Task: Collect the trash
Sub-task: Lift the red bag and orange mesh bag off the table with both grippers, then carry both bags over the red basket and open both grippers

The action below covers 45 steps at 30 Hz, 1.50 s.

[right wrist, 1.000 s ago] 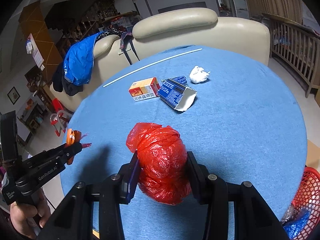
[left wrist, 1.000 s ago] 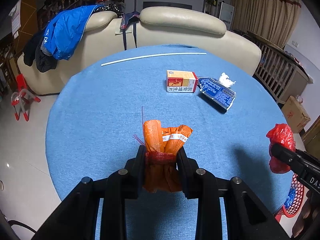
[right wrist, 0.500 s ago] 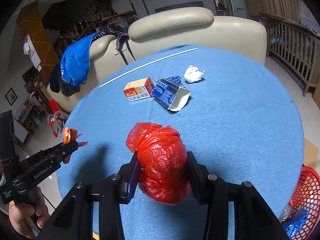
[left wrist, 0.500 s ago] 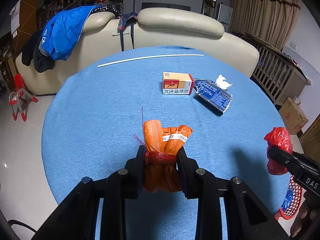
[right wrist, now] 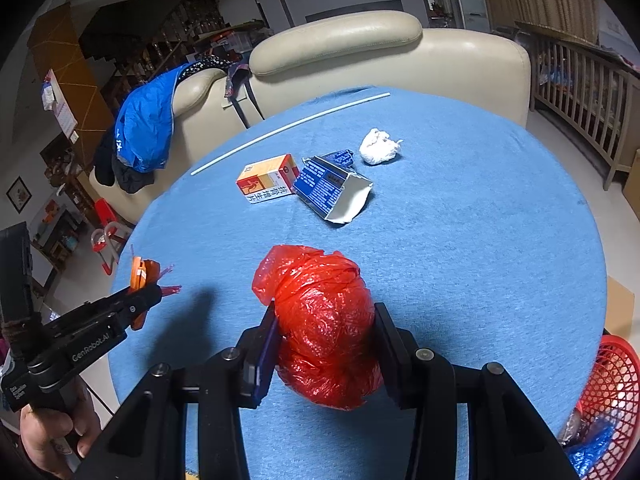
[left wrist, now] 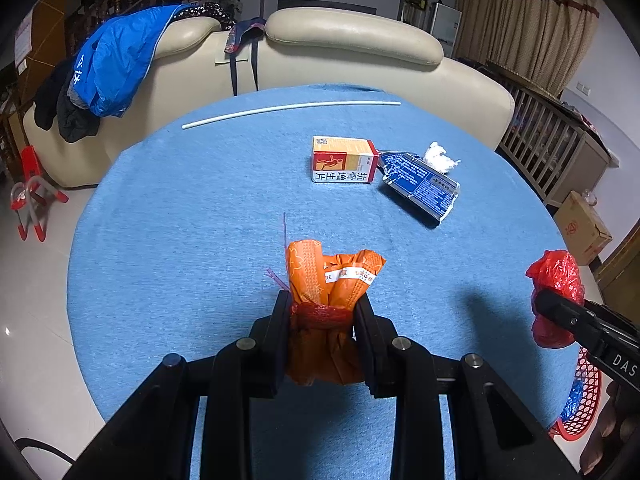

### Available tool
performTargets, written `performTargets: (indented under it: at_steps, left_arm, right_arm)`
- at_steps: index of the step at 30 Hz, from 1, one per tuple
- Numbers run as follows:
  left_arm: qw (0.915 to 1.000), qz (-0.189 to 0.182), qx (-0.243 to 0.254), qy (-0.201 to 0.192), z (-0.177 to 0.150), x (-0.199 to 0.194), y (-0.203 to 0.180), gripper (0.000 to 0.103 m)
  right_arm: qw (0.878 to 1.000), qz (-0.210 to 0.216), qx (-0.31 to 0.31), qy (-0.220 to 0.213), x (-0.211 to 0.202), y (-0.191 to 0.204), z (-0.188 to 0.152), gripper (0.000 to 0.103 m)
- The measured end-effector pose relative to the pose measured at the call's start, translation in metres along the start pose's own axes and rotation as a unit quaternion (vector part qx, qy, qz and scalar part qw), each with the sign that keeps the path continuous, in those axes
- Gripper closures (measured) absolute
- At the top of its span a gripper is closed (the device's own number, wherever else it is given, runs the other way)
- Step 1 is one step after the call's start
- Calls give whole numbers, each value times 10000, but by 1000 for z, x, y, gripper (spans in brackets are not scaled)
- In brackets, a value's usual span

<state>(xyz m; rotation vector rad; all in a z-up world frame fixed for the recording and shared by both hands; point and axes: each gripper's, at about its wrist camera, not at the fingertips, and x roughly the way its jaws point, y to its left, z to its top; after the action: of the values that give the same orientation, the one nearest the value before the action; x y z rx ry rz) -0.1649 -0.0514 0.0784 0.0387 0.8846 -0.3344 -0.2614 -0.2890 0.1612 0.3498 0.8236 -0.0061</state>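
The left gripper (left wrist: 321,312) had its fingers (left wrist: 280,320) pinching a crumpled orange wrapper (left wrist: 326,280), a red band of netting gathered round its middle, and it hung clear above the round blue table (left wrist: 180,240). From the other side the same wrapper (right wrist: 140,276) showed just past the table's near-left edge, with a hand (right wrist: 48,436) wrapped round the gripper's handle.

The right gripper (right wrist: 324,328) had its fingers (right wrist: 266,340) clamped on a balled-up red plastic bag (right wrist: 324,320), bulging out between them. In the left view that bag (left wrist: 554,288) sat off the table's right edge, above a red mesh basket (left wrist: 580,404) on the floor; the basket (right wrist: 612,384) already held some blue plastic scrap.

On the table lay more trash: an orange-and-white medicine box (left wrist: 344,159) lying flat, a torn blue carton (left wrist: 420,186) touching its right end, and a wad of white tissue (left wrist: 440,156) just beyond the carton. A thin white rod (left wrist: 288,110) stretched across the far side of the table.

Behind the table stood a cream sofa (left wrist: 352,48), with a blue jacket (left wrist: 116,68) draped over its left end.
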Motion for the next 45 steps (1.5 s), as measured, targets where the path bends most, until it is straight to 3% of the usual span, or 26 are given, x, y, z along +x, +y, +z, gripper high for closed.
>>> performTargets:
  at_steps: [13, 20, 30, 45]
  left_arm:
    - [10000, 8, 56, 25, 0, 2, -5, 71]
    - [9998, -91, 195, -34, 1, -4, -19, 71]
    - [9952, -534, 813, -47, -1, -11, -86, 71]
    - [9810, -1010, 1658, 3, -14, -26, -180, 71]
  right_arm:
    - [10000, 11, 45, -21, 1, -3, 0, 56]
    - [9996, -127, 184, -182, -18, -18, -7, 56]
    - [9936, -626, 791, -503, -69, -84, -30, 56]
    - [9675, -1574, 1846, -716, -140, -202, -91, 56]
